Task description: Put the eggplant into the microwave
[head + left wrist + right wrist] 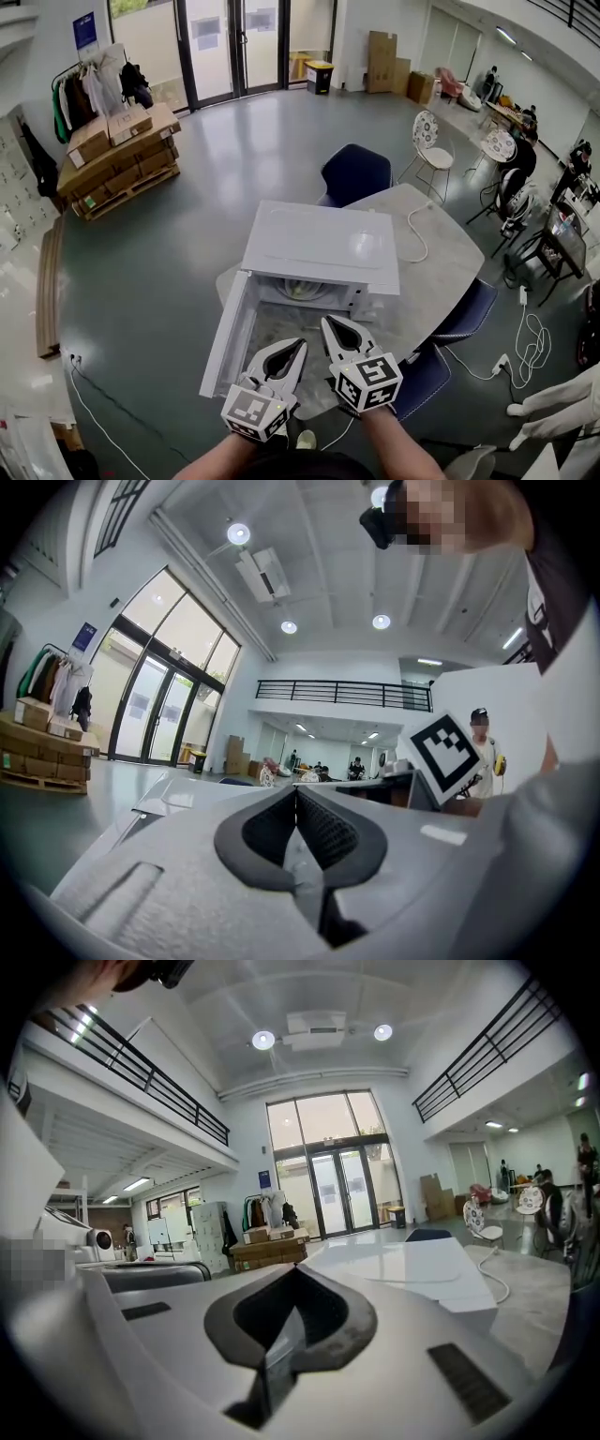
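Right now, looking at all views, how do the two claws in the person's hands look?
The left claw and the right claw both have white, teardrop-shaped shells with black inner linings. The pads are dark and ribbed. Each claw carries a cube with black-and-white square markers at its rear.

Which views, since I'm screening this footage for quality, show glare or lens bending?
Head view: soft sheen on the microwave top, straight lines bow toward the edges. Left gripper view: ceiling lights bloom, dark round vignette. Right gripper view: balcony railing curves strongly, the near right tongs look slightly soft.
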